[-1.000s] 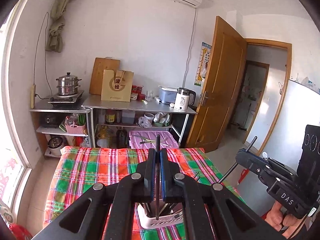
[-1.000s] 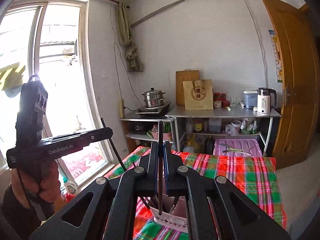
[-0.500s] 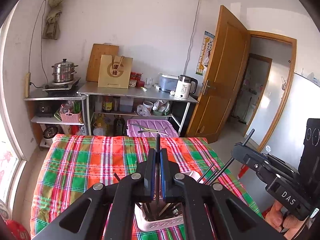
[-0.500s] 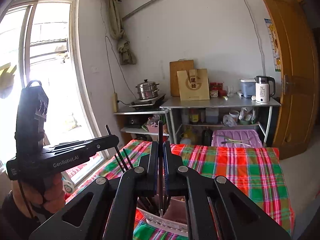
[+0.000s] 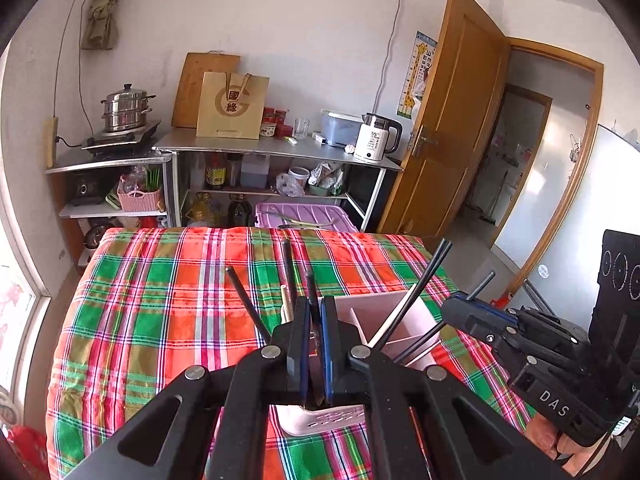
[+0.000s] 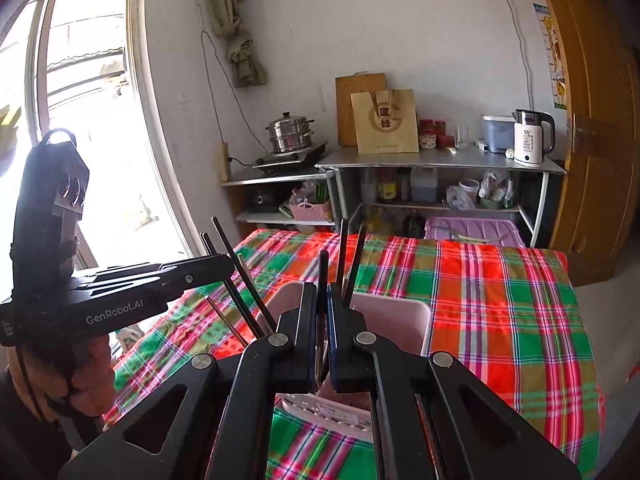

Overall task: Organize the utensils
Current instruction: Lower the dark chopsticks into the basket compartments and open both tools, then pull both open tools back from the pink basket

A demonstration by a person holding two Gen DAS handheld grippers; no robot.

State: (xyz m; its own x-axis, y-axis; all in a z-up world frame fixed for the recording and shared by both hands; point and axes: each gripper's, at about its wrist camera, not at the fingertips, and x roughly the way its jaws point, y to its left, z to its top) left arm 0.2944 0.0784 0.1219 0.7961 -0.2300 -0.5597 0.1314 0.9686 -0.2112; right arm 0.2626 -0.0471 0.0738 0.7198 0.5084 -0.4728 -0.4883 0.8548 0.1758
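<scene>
A pale pink utensil holder [image 5: 390,308] stands on the plaid tablecloth with several dark chopsticks [image 5: 247,300] leaning in it. My left gripper [image 5: 315,310] is shut on one dark chopstick [image 5: 311,284], held upright over the holder's near compartment. In the right wrist view my right gripper [image 6: 321,294] is shut on another dark chopstick [image 6: 323,264] above the same holder [image 6: 400,320]. Each gripper shows in the other's view: the right gripper [image 5: 454,308] to the right, the left gripper [image 6: 228,266] to the left. The chopsticks' lower ends are hidden behind the fingers.
The plaid-covered table [image 5: 160,320] stretches ahead of the holder. Behind it are metal shelves with a steamer pot [image 5: 127,108], a paper bag [image 5: 232,106], a kettle [image 5: 376,140] and a purple bin [image 5: 304,216]. An open wooden door [image 5: 448,128] is at the right, a window [image 6: 80,120] at the left.
Both grippers have come down toward the holder, each still holding its chopstick. The holder and its standing chopsticks now sit much closer around the fingers.
</scene>
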